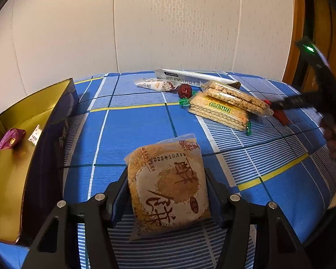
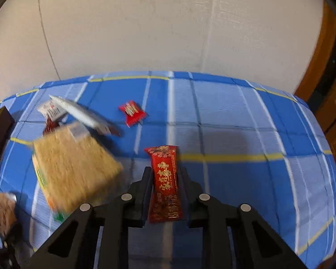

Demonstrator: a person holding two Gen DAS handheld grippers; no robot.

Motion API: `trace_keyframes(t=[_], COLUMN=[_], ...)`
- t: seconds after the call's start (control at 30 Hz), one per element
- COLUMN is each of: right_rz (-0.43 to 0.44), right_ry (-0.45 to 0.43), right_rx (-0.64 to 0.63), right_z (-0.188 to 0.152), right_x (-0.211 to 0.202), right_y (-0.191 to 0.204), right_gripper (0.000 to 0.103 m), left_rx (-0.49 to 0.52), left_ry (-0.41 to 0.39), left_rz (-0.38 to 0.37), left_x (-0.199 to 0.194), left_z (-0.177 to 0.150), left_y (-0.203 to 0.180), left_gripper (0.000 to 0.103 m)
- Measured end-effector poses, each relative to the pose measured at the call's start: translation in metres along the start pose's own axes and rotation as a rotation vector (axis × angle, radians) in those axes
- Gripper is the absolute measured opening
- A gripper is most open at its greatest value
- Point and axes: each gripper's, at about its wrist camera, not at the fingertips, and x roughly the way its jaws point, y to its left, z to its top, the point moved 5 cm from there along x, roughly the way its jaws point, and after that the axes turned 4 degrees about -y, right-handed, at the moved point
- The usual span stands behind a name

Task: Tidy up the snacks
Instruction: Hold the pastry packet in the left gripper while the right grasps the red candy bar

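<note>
A blue checked cloth with white and yellow lines covers the surface, which stands against a pale patterned wall; a brown wooden door frame rises at the right edge.

At the left of the surface sits an open box, dark outside and gold inside. In it lie 2 small sweets: a purple wrapped one and, just beside it, a little white one.

The left tongs pinch a tan biscuit packet printed with large brown characters, held above the cloth near the box's right wall.

Further back lies a loose heap: a wafer pack with a crumbly bar in clear wrap lying across it, a red date touching a small green-wrapped sweet, a white nougat bar and a long grey sachet behind them.

The right tongs are pressed onto a red bar with gold lettering, gripped upright between the pads. In this blurred view the bar seems lifted off the cloth, though that is hard to tell. A small red sweet lies alone on the cloth beyond it
</note>
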Motion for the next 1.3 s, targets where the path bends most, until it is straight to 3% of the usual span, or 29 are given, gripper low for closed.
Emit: trace_keyframes(t=[0.2,0.47,0.6,0.87,1.03,1.3], right_rz=[-0.021,-0.045,-0.006,-0.004,-0.023,-0.039], right_ry=[0.009,-0.091,-0.118,-0.136,-0.139,-0.143], right_rx=[0.034,0.085,0.148,0.144,0.121,0.113], right_z=[-0.046,-0.075,-0.075,-0.078,-0.079,-0.079], right_x=[-0.034,-0.045,-0.045,-0.047,-0.047,-0.047], right_y=[0.005,0.025,0.019,0.021,0.024,0.025], right_gripper=[0.022,0.024,0.023,0.024,0.025,0.025], left_rx=[0.004,0.006,0.005,-0.018,-0.056,-0.071], left_ry=[-0.007,0.012,0.029,0.055,0.076,0.041], left_rz=[-0.001,-0.001,0.003,0.024,-0.001,-0.03], left_x=[0.0,0.001,0.003,0.002,-0.003,-0.025], left_z=[-0.001,0.001,0.003,0.003,0.004,0.016], left_y=[0.0,0.0,0.0,-0.002,-0.004,-0.008], left_gripper=[0.061,0.061,0.061,0.061,0.06,0.06])
